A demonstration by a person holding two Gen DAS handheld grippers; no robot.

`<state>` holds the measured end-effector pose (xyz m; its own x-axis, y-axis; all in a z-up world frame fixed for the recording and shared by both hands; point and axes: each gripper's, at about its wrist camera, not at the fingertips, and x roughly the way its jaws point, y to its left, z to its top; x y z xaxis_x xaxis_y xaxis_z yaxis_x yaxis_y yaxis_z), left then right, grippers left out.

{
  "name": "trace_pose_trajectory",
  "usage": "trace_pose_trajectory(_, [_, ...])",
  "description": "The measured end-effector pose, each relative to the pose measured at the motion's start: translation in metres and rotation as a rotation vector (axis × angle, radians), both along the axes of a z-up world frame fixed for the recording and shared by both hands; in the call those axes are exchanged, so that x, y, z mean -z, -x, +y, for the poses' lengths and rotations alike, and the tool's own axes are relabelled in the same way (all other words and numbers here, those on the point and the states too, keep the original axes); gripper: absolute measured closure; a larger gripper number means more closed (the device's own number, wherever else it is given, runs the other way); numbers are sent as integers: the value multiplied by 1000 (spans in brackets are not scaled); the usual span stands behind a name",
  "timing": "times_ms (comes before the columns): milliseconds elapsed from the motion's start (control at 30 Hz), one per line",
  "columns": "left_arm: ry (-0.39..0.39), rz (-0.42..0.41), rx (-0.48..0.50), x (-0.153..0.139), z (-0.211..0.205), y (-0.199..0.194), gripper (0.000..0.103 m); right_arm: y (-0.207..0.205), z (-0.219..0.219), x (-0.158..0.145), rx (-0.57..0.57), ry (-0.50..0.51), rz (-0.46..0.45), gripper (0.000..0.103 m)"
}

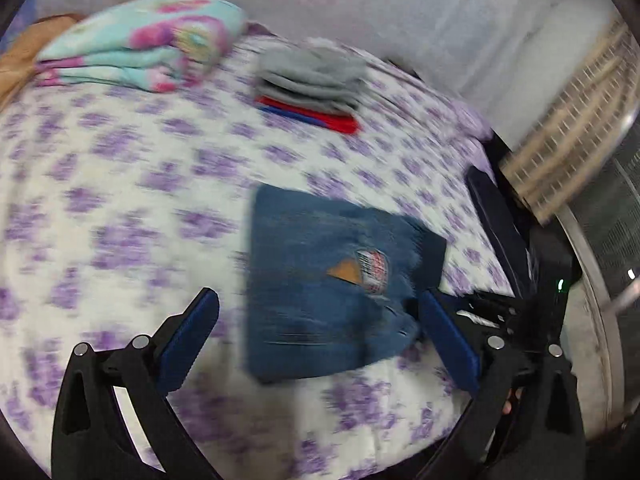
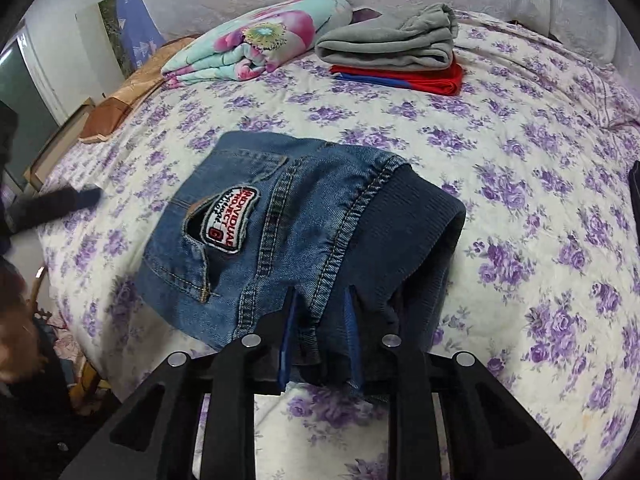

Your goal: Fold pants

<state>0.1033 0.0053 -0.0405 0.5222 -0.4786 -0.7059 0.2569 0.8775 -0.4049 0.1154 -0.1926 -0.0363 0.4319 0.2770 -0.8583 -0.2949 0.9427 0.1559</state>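
The folded blue denim pants (image 2: 280, 232), with a white embroidered patch (image 2: 230, 220) on the pocket and a dark ribbed waistband (image 2: 404, 236), are lying near the front edge of the white bedspread with purple flowers (image 2: 540, 208). The right gripper (image 2: 320, 300) is clamping narrowly on the denim's near edge, cloth bunching between its blue pads. The left gripper (image 1: 316, 300) is hanging with its jaws spread wide, nothing between them, the pants sitting beyond its fingers in a blurred view. Further back on the bed, well apart from the pants, a folded grey garment (image 2: 390, 40) is resting on a red and blue cloth (image 2: 404, 76), and beside that stack a turquoise blanket with pink flowers (image 2: 256, 44) is lying folded.
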Motion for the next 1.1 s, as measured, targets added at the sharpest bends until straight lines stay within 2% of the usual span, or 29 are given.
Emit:
trace_pose_trajectory(33, [-13, 8, 11, 9, -9, -2, 7, 1, -2, -2, -2, -13, 6, 79])
trace_pose_trajectory(100, [-35, 51, 52, 37, -27, -8, 33, -2, -8, -3, 0, -53, 25, 80])
trace_pose_trajectory(133, [-86, 39, 53, 48, -34, -9, 36, -5, -11, -5, 9, -72, 35, 81])
trace_pose_trajectory(200, [-157, -45, 50, 54, -42, -1, 36, -7, -14, -20, 15, -113, 39, 81])
trace_pose_trajectory(333, [-157, -57, 61, 54, -41, 2, 38, -20, 8, -70, -38, -98, -79, 79])
trace_pose_trajectory(367, [-150, -56, 61, 53, -39, 3, 40, -33, 26, -81, -80, -99, -78, 79])
trace_pose_trajectory(433, [-145, -55, 60, 51, -36, 6, 43, -53, 54, -83, -154, -95, -45, 79])
trace_pose_trajectory(567, [-148, -49, 70, 49, -33, 9, 46, -112, 120, -43, -242, 15, 140, 89])
trace_pose_trajectory(633, [-143, -44, 75, 51, -31, 6, 47, -139, 138, -9, -231, 114, 212, 92])
trace_pose_trajectory(667, [-146, -44, 71, 51, -31, 6, 46, -147, 141, 5, -213, 139, 238, 98])
trace_pose_trajectory(733, [-161, -46, 53, 53, -30, 4, 46, -160, 142, 29, -196, 148, 298, 99])
trace_pose_trajectory(867, [-135, -25, 57, 55, -25, -3, 46, -158, 148, 30, -205, 180, 271, 98])
trace_pose_trajectory(933, [-117, -14, 75, 50, -20, -5, 46, -151, 143, 16, -223, 142, 230, 92])
trace_pose_trajectory(967, [-95, -10, 74, 45, -13, -3, 46, -142, 133, 3, -222, 105, 198, 76])
trace_pose_trajectory(1000, [-81, -15, 64, 41, -6, -3, 45, -134, 123, -7, -206, 85, 170, 49])
trace_pose_trajectory(1033, [-68, -30, 41, 35, 4, 0, 37, -124, 109, -18, -180, 63, 130, 39])
trace_pose_trajectory(1067, [-63, -43, 23, 31, 11, 1, 29, -109, 91, -32, -147, 26, 70, 34])
trace_pose_trajectory(1100, [-57, -64, -11, 25, 22, 4, 26, -92, 71, -43, -115, -7, 25, 32])
